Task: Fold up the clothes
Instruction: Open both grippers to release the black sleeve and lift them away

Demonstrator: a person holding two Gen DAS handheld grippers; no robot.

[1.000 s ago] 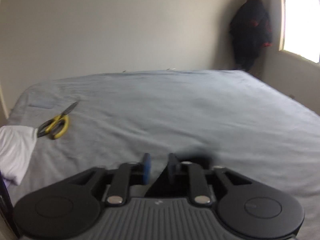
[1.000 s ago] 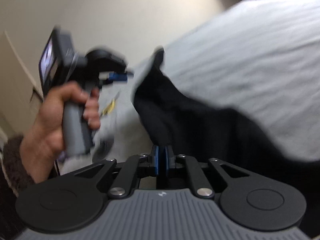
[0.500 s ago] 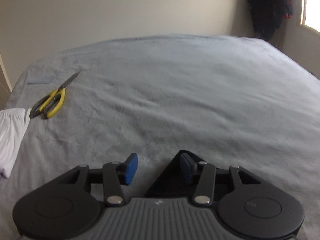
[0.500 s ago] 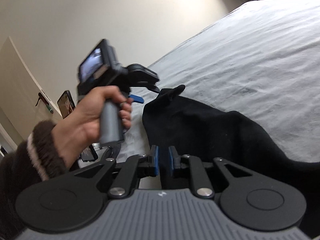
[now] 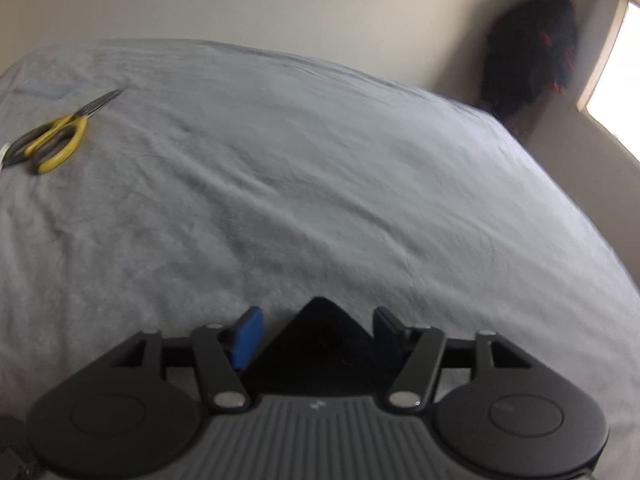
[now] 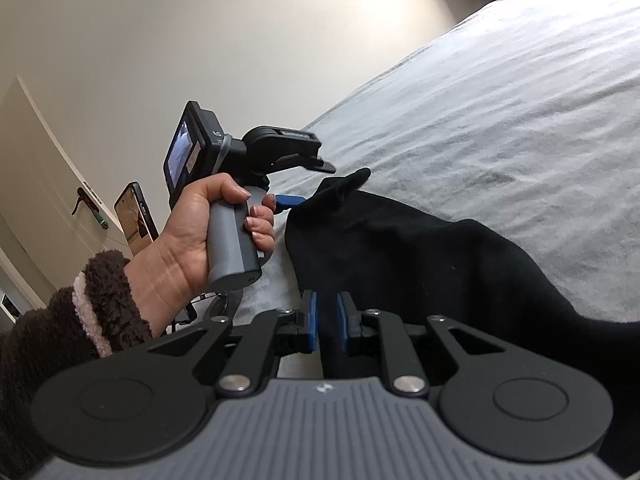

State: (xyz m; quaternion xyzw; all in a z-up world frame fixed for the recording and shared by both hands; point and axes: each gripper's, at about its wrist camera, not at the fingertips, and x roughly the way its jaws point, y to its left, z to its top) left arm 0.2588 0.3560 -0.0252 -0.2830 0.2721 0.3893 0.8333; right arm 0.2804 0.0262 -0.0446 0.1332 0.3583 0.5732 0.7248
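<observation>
The soft black fabric garment (image 6: 420, 256) lies on the pale grey bedspread (image 6: 500, 92), spread from its pointed corner near my left tool back under my right one. I judge it light, limp and thin: it will sag and drape wherever it is unsupported, and it should slide fairly easily over the bedspread's nap. No stiffness to lean on, nothing fragile. Best holds, I reckon, are corners and hemmed edges, pinched through a single layer so the fold line stays clean.

Left gripper (image 5: 318, 330): jaws are opening. In its own view a black triangular corner of the garment sits between the blue pads (image 5: 246, 338), but neither pad presses it; there is clear space on both sides. I read this as released, corner laid down on the bedspread. From the right wrist view the left gripper (image 6: 296, 184) hovers just beside that upturned corner, carried in the person's hand (image 6: 200, 232).

Right gripper (image 6: 324, 326): jaws nearly together, narrow slot between the pads, with the garment's near edge running into that slot. I take it as clenched on the black cloth, though the contact itself is dark and hard to make out.

Yellow-handled scissors (image 5: 50, 140) lie well apart, at the far left of the bedspread.
</observation>
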